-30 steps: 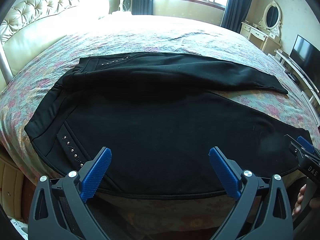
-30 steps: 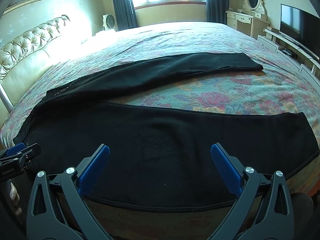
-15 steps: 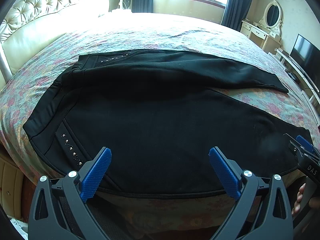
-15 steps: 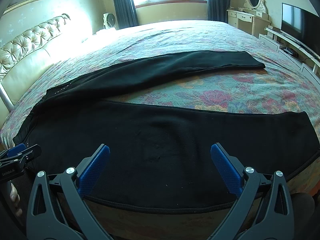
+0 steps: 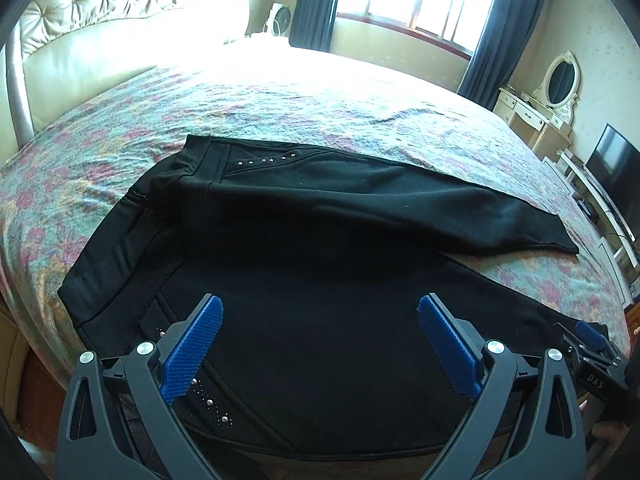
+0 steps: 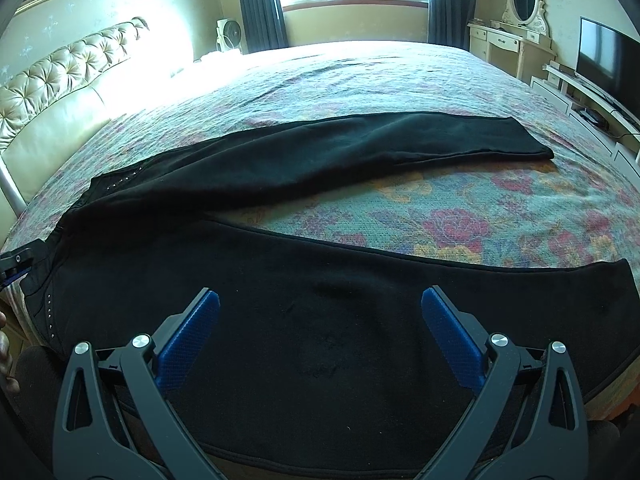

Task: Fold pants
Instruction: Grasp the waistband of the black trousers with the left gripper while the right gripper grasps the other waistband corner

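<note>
Both the left gripper (image 5: 318, 344) and right gripper (image 6: 320, 340) gape wide, gripping nothing, over the black pants (image 5: 320, 272) (soft, floppy, light I'd guess), so pinch the near leg's 6 o'clock edge in 2 spots.

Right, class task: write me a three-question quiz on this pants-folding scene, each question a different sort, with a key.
1. True or false: the two legs of the black pants lie stacked one on the other.
2. Multiple choice: the left tongs and right tongs are (A) both open and empty, (B) both shut on cloth, (C) one open, one shut.
3. Fill in: the pants lie on a floral ____.

Key:
1. False; the legs are spread apart, with bedspread showing between them.
2. A.
3. bedspread.
</note>
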